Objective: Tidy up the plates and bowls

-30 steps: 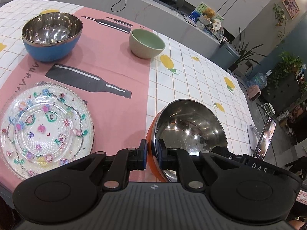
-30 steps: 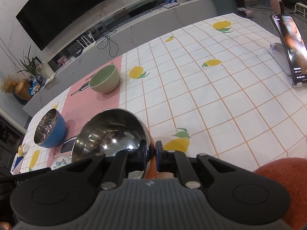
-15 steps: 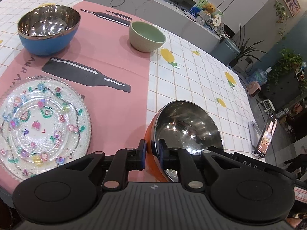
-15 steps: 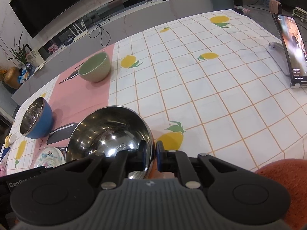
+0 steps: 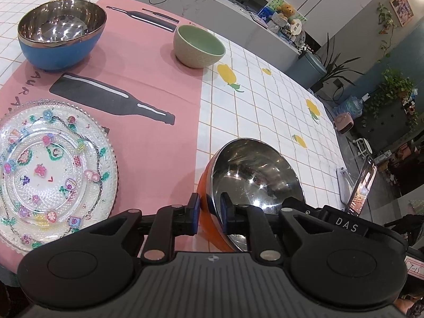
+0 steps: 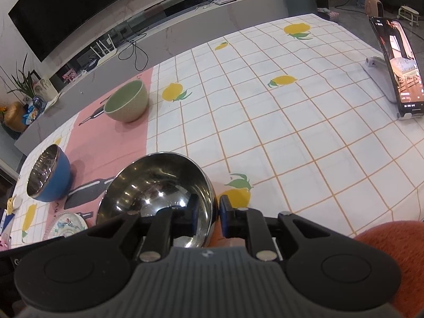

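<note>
An orange bowl (image 5: 254, 175) with a shiny steel inside is held above the table by both grippers. My left gripper (image 5: 209, 213) is shut on its left rim. My right gripper (image 6: 208, 214) is shut on its right rim; the bowl also shows in the right wrist view (image 6: 156, 185). A blue steel-lined bowl (image 5: 61, 34) stands at the far left on the pink mat, and shows in the right wrist view (image 6: 49, 176). A green bowl (image 5: 198, 42) stands behind, also in the right wrist view (image 6: 127, 103). A clear flowered glass plate (image 5: 50, 169) lies near left.
A pink mat (image 5: 148, 79) with bottle prints covers the left part of the checked lemon tablecloth (image 6: 265, 122). A phone on a stand (image 6: 394, 66) is at the right edge of the table. A grey counter (image 6: 185, 21) runs behind the table.
Both grippers have carried the orange bowl a little to the left and forward over the table; the blue bowl and green bowl look nearer.
</note>
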Available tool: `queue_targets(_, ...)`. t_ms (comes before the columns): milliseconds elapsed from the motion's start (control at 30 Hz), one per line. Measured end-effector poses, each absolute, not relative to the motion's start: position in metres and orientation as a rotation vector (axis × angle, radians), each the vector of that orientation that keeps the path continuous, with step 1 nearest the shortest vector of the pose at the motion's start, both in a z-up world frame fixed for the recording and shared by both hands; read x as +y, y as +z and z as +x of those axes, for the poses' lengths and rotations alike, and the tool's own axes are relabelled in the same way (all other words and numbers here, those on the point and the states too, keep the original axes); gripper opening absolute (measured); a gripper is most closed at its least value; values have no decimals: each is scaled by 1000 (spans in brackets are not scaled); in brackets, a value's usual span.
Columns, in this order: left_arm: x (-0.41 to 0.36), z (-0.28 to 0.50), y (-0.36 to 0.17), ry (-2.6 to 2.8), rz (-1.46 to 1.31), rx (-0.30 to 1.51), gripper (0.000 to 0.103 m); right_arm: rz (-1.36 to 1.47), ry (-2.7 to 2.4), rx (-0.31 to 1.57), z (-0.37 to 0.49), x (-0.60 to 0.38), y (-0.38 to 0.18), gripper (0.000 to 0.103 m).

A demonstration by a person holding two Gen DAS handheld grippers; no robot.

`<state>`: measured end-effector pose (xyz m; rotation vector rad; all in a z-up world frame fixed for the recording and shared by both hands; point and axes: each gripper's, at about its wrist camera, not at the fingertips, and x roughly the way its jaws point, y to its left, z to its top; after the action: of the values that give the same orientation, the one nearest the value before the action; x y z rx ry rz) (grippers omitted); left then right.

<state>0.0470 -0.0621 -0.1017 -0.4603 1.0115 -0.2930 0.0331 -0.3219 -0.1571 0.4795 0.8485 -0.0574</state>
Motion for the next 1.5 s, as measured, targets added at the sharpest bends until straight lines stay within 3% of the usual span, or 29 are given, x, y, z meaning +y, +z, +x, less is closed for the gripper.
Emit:
queue_targets(67, -61, 47, -101, -299, -468, 1003, 27, 492, -52, 838, 32, -323, -156, 22)
queue_targets(133, -60, 45, -98, -293, -461, 985, 33, 511, -52, 819, 30, -326, -155, 35)
queue_targets(333, -53, 42, -82, -290, -427, 919, 36, 548, -52, 726, 22, -331, -147, 44)
queue_targets(433, -50, 39, -68, -270, -366, 854, 46, 511, -54, 650, 15, -327, -139, 46)
queue_targets(800, -13, 34, -24, -158, -186, 647, 61, 347, -88, 511, 9, -288, -112, 48)
queue_targets(1100, 43, 46, -19, -52, -253, 630, 63, 346, 57, 554, 36, -231, -104, 59)
queue_targets(1500, 132, 64, -45, 109, -506, 612, 63, 368, 189, 645, 90, -158, -108, 60)
